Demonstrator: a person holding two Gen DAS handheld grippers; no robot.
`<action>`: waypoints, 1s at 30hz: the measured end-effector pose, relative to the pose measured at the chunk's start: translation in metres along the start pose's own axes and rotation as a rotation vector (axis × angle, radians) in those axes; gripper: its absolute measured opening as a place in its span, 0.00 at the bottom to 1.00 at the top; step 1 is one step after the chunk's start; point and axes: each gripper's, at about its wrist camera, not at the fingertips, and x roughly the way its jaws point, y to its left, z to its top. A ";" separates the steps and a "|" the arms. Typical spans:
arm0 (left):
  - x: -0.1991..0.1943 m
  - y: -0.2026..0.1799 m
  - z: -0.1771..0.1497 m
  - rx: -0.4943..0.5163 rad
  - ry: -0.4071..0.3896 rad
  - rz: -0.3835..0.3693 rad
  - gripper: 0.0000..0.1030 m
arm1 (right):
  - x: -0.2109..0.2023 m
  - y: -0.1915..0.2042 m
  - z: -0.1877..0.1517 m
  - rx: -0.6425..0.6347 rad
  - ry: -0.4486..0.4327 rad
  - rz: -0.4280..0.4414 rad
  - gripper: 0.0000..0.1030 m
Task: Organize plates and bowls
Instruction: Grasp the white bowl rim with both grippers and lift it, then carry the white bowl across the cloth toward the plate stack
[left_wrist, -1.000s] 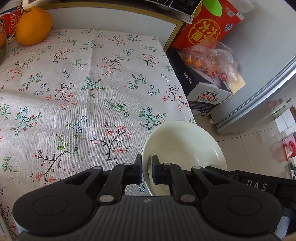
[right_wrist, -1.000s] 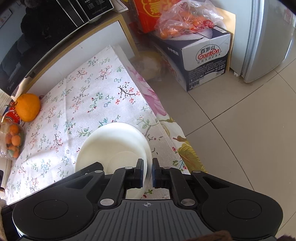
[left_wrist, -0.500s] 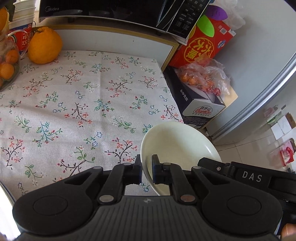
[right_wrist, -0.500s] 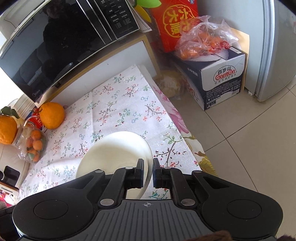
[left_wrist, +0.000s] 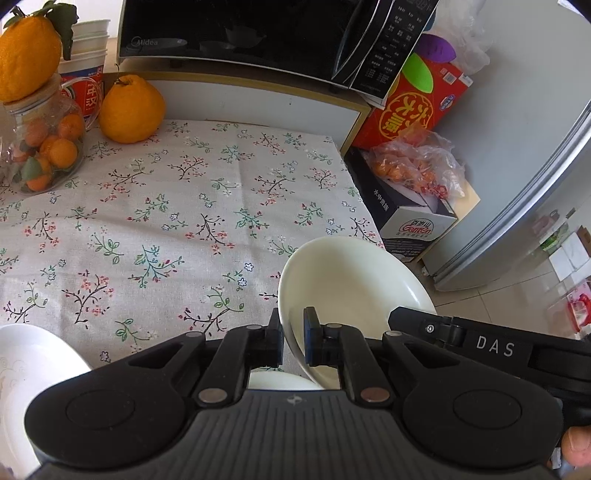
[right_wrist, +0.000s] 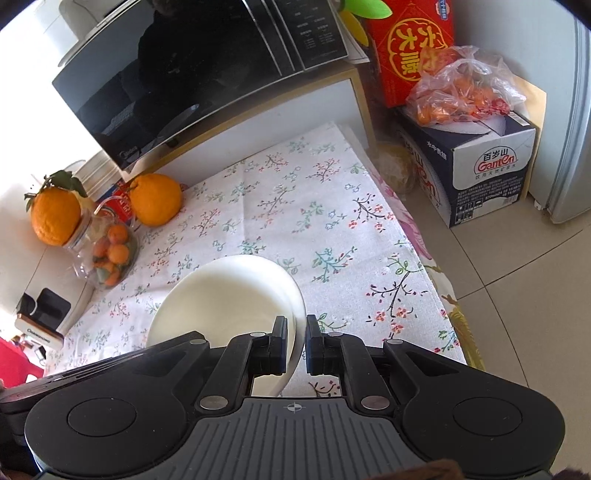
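Observation:
A cream-white bowl hangs tilted over the flowered tablecloth, held from both sides. My left gripper is shut on its left rim. The right gripper's black body reaches in from the right behind the bowl. In the right wrist view the same bowl lies left of centre, and my right gripper is shut on its right rim. A white plate with a faint pattern lies at the lower left, and another white piece of crockery shows just under the left fingers.
A black microwave stands at the back on a shelf. Large oranges, a jar of small fruit and stacked cups crowd the far left. Right of the table are cartons, a bag of oranges and a fridge.
Both grippers have lifted and drawn back with the bowl between them. The microwave, the jar and a white plate at the lower left have come into view.

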 end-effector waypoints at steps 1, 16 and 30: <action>-0.002 0.001 -0.001 0.000 -0.001 0.001 0.09 | 0.000 0.003 -0.002 -0.010 0.002 0.001 0.10; -0.025 0.019 -0.020 -0.028 -0.015 0.015 0.09 | -0.013 0.027 -0.016 -0.092 0.000 0.049 0.12; -0.036 0.022 -0.044 0.001 -0.036 0.057 0.11 | -0.017 0.042 -0.035 -0.186 0.040 0.051 0.13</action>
